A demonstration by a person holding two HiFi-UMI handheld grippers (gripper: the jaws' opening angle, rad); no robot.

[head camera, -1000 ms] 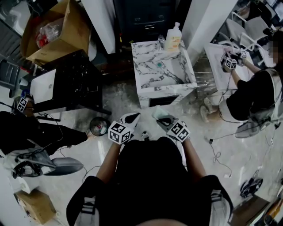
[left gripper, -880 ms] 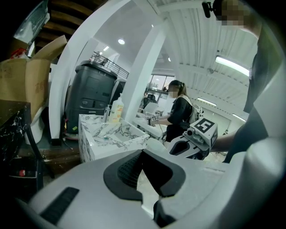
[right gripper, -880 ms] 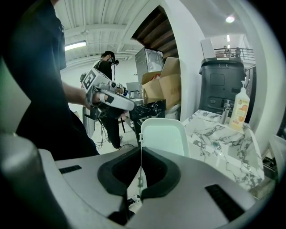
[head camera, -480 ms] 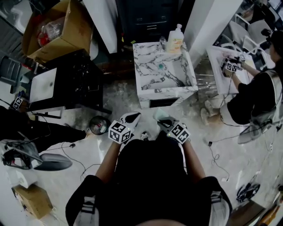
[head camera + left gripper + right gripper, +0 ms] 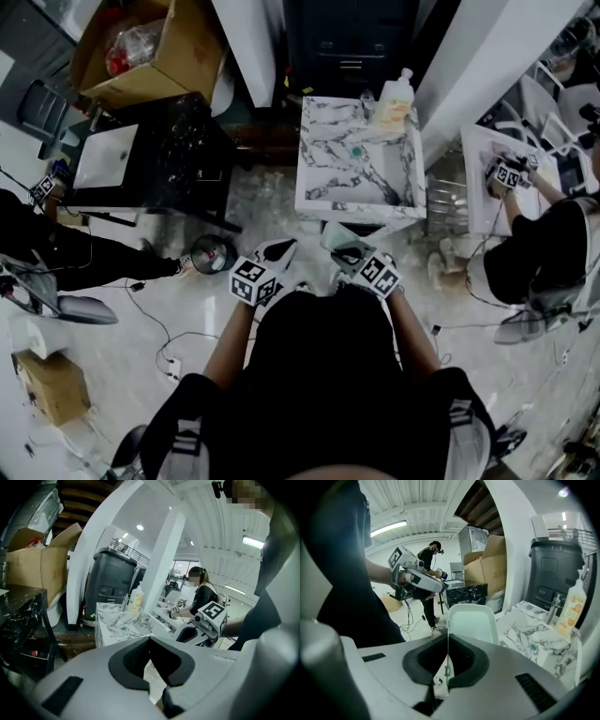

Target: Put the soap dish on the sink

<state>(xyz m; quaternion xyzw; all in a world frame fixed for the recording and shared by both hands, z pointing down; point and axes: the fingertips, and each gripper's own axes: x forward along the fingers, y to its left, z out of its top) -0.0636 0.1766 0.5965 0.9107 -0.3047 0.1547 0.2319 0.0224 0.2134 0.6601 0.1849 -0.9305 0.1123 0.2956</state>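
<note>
A pale green soap dish stands on edge in my right gripper, whose jaws are shut on its thin rim. In the head view the soap dish juts from my right gripper just short of the near edge of the marble sink. The sink lies ahead to the right, with a soap bottle at its back. My left gripper is held beside the right one, apart from the dish. Its jaws are shut with nothing in them.
A black counter with a white basin stands left of the sink, a cardboard box behind it. A dark bin is behind the sink. People work at the right and far left. Cables and a round object lie on the floor.
Both grippers have come closer to the marble sink, the right one still holding the soap dish. The sink now sits nearer to the gripper tips in the head view.
</note>
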